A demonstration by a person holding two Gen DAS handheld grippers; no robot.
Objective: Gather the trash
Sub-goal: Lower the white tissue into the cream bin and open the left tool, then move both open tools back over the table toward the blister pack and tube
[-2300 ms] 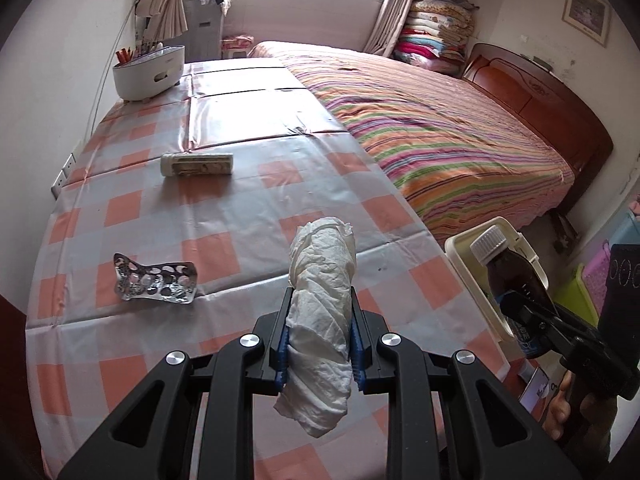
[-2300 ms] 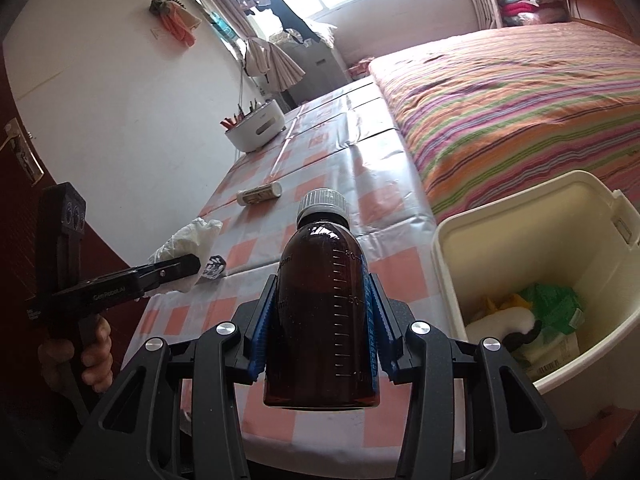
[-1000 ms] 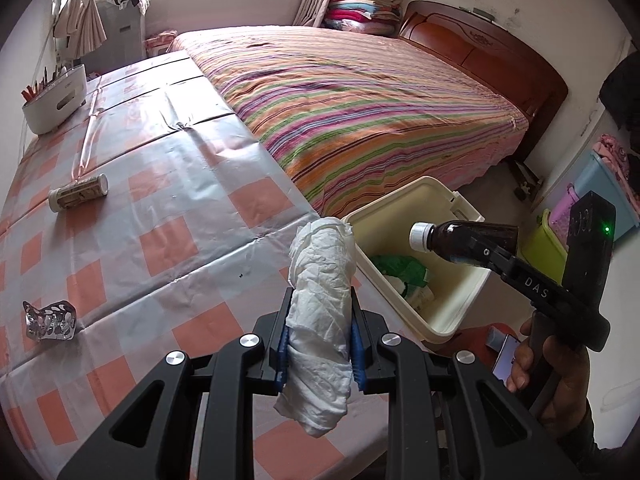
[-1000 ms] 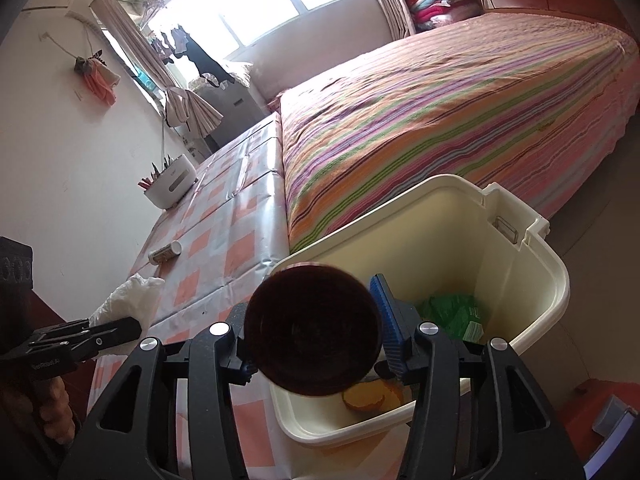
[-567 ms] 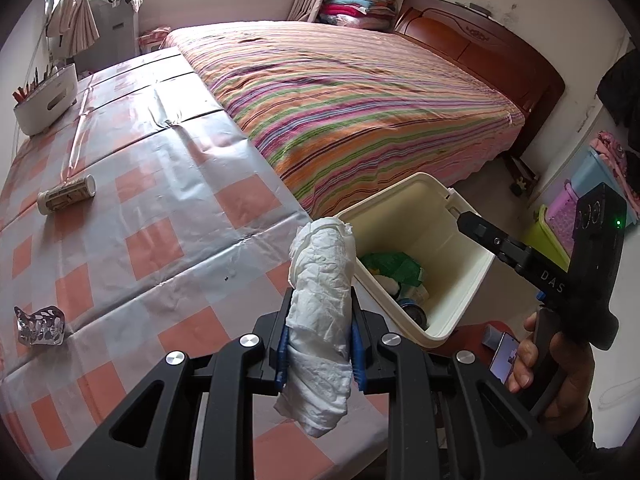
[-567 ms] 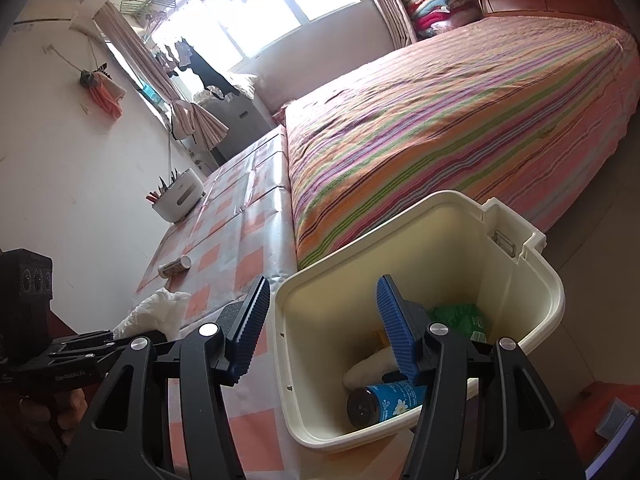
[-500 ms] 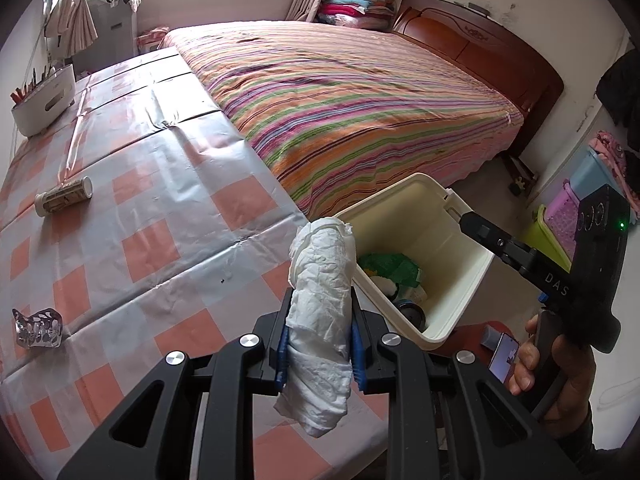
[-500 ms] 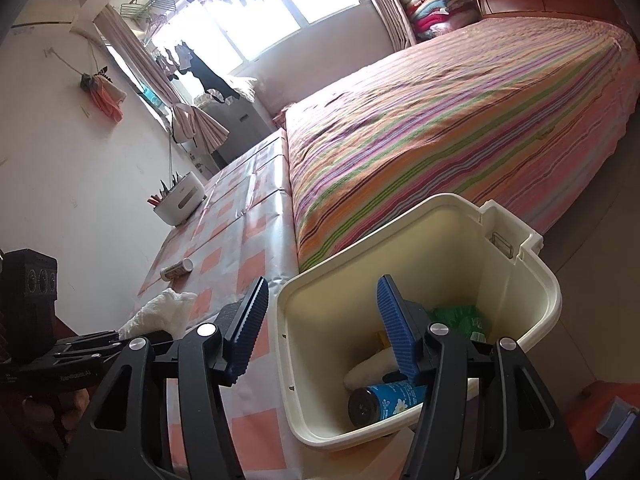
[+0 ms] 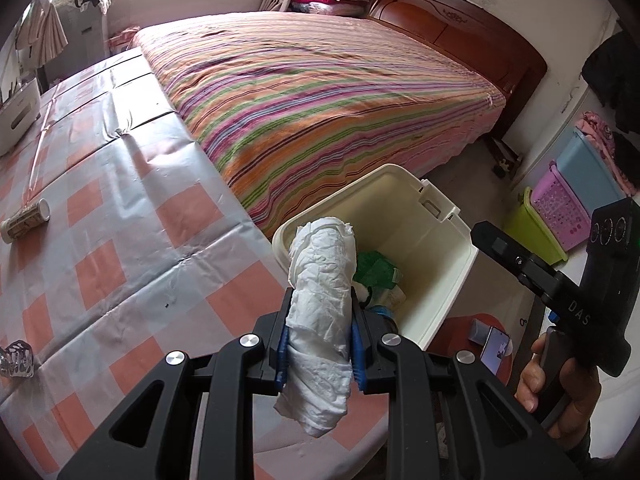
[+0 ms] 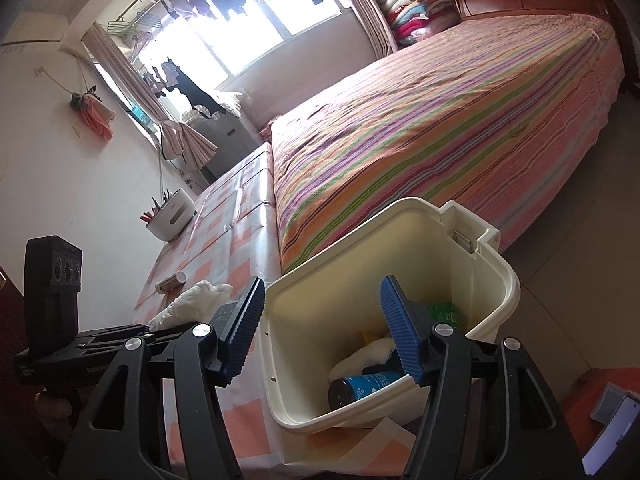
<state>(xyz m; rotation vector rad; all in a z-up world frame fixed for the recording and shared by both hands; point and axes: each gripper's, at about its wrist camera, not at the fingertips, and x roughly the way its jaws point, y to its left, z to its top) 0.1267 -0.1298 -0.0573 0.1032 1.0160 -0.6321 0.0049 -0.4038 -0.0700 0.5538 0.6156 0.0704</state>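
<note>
My left gripper [image 9: 320,344] is shut on a crumpled white tissue wad [image 9: 322,304], held above the table's edge next to the cream trash bin [image 9: 436,208]. The bin [image 10: 508,280] stands on the floor between table and bed and holds a brown bottle with a blue label [image 10: 366,388], green packaging [image 10: 446,312] and other trash. My right gripper [image 10: 320,328] is open and empty just above the bin's near rim. The tissue [image 10: 192,304] and the left gripper also show at the left of the right wrist view.
The table has an orange-checked cloth [image 9: 120,208]. On it lie a small cylindrical tube [image 9: 26,226], a foil blister pack [image 9: 16,360] at the left edge, and a white caddy [image 10: 172,218] at the far end. A striped bed [image 9: 320,80] lies beyond; coloured baskets [image 9: 560,208] stand at the right.
My right gripper tipped over the bin, opened and dropped the brown bottle, which now lies in the bin. My left gripper carried the tissue from over the table toward the bin.
</note>
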